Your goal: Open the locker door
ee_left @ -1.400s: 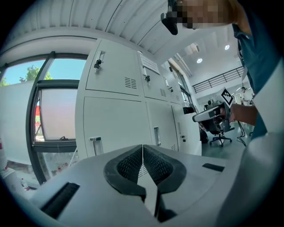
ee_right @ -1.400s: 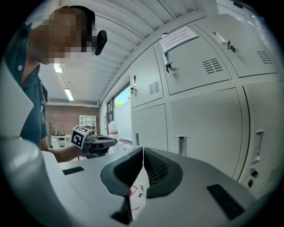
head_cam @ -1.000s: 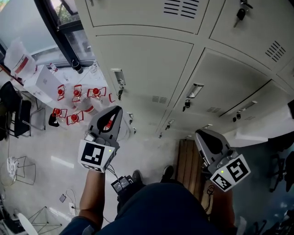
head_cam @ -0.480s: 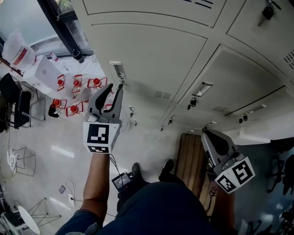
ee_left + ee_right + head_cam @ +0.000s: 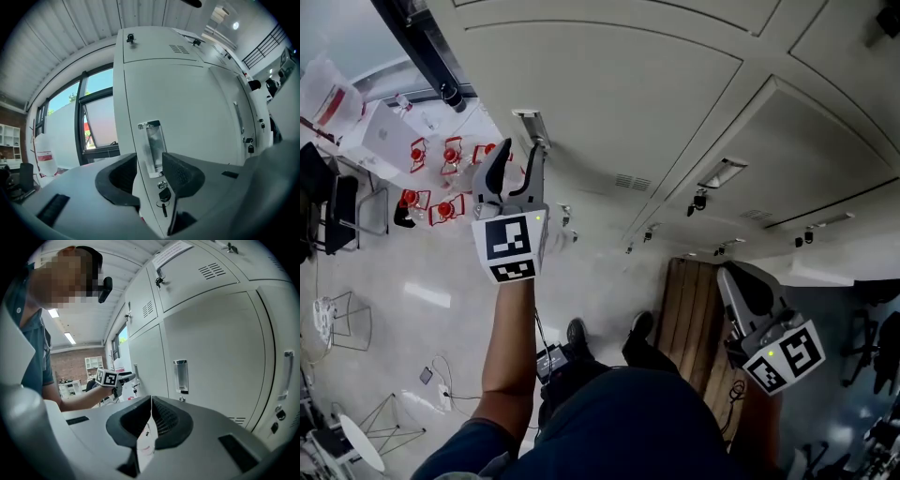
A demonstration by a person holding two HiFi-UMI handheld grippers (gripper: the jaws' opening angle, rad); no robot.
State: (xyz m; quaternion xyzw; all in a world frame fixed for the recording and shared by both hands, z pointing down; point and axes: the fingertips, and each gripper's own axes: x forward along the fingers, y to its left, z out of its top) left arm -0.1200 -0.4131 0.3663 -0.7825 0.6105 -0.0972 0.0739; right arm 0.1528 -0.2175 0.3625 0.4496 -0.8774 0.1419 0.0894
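Observation:
The cream locker door [image 5: 628, 103] carries a recessed metal handle [image 5: 530, 125] near its left edge. In the left gripper view that handle [image 5: 152, 143] stands in the gap between the jaws, with a lock and a hanging key [image 5: 162, 194] just below. My left gripper [image 5: 522, 155] is raised to the handle. Its jaws are opening and the pads [image 5: 180, 173] do not press on anything. My right gripper [image 5: 750, 295] hangs low at the right, away from the doors. In its own view the right gripper [image 5: 151, 401] is shut with nothing between its pads.
More locker doors with handles and keys [image 5: 701, 200] run to the right. A wooden bench [image 5: 689, 319] stands below them. Red-capped bottles [image 5: 441, 178] sit on the floor at the left, near a black window frame [image 5: 412, 47] and a dark chair [image 5: 337, 216].
My left gripper has risen from waist height up to the door's handle, and its jaws have gone from shut to wide open. The right gripper has barely moved.

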